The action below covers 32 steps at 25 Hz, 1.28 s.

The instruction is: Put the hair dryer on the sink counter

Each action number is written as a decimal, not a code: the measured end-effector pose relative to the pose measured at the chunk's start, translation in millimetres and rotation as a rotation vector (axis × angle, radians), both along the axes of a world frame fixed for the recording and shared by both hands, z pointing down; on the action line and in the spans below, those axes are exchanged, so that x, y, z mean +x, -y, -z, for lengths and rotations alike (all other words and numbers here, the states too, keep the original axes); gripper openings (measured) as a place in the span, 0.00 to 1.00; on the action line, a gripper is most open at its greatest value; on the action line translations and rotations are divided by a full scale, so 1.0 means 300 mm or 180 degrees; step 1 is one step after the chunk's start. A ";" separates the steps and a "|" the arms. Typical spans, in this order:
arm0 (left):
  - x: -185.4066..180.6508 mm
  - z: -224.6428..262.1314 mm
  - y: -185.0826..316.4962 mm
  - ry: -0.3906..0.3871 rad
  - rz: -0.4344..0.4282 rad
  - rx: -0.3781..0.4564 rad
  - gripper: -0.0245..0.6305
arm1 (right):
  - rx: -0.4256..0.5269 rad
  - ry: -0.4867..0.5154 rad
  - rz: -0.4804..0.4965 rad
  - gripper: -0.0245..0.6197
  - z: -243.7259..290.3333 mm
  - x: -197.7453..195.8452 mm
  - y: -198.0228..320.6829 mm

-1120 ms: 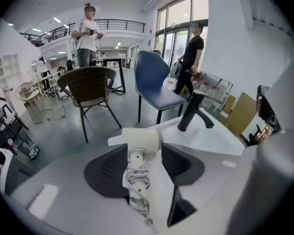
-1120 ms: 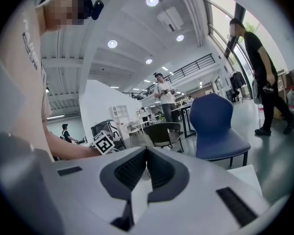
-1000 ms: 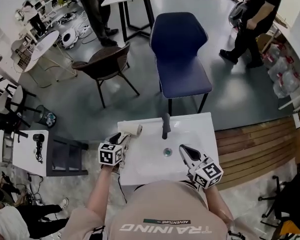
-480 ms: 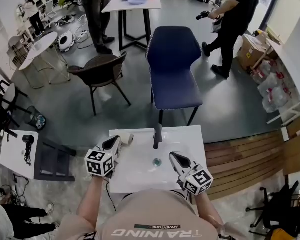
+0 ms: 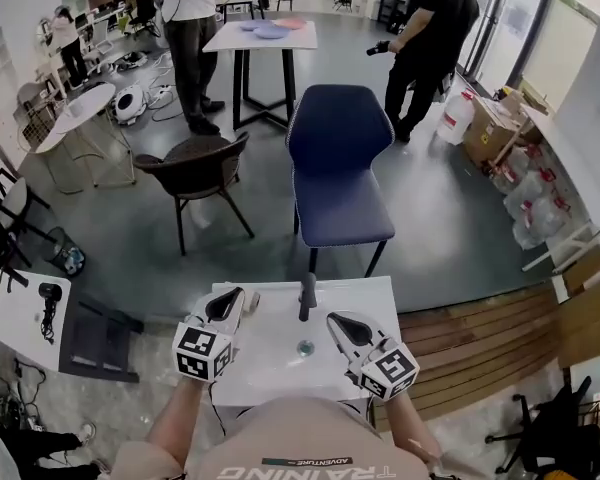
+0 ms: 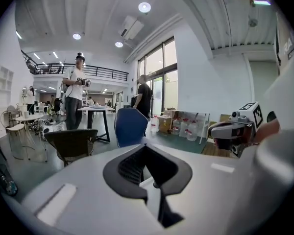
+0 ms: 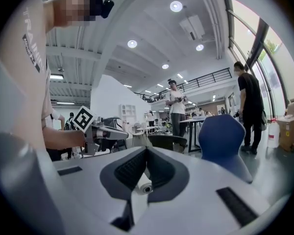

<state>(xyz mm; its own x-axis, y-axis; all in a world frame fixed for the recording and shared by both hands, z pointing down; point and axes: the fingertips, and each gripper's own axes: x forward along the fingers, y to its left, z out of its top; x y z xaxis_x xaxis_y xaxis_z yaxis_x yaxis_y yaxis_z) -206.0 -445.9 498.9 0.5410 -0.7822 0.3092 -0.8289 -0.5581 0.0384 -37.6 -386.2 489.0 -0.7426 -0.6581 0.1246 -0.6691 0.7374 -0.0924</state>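
The white hair dryer (image 5: 250,299) lies on the far left corner of the white sink counter (image 5: 370,298), half hidden behind my left gripper (image 5: 234,296). That gripper hovers just above and in front of the dryer, shut and holding nothing. In its own view the left gripper (image 6: 146,148) has its jaws meeting with nothing between them. My right gripper (image 5: 334,321) hangs over the basin's right side, also shut and empty, and the right gripper (image 7: 147,150) looks the same in its own view.
A dark faucet (image 5: 306,296) stands at the counter's back edge, with the drain (image 5: 305,348) below it. A blue chair (image 5: 335,168) and a brown chair (image 5: 200,173) stand beyond. A black hair dryer (image 5: 48,298) lies on a small table at left. People stand farther off.
The left gripper has lifted away from the hair dryer, which stays on the counter, and its jaws have shut empty. The right gripper rose a little. The sink now sits lower in the head view.
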 end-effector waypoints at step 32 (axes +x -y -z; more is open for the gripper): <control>0.083 0.359 -0.060 -0.0578 0.0155 0.0814 0.05 | 0.1073 -0.0168 -0.0264 0.04 0.476 -0.012 0.017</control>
<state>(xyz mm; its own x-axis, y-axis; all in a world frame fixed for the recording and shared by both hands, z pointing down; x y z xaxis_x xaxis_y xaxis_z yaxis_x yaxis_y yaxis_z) -181.1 -428.0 391.1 0.5292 -0.8485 0.0009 -0.8474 -0.5284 0.0519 -41.1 -391.3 346.1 -0.6831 -0.7266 -0.0732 -0.7254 0.6635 0.1835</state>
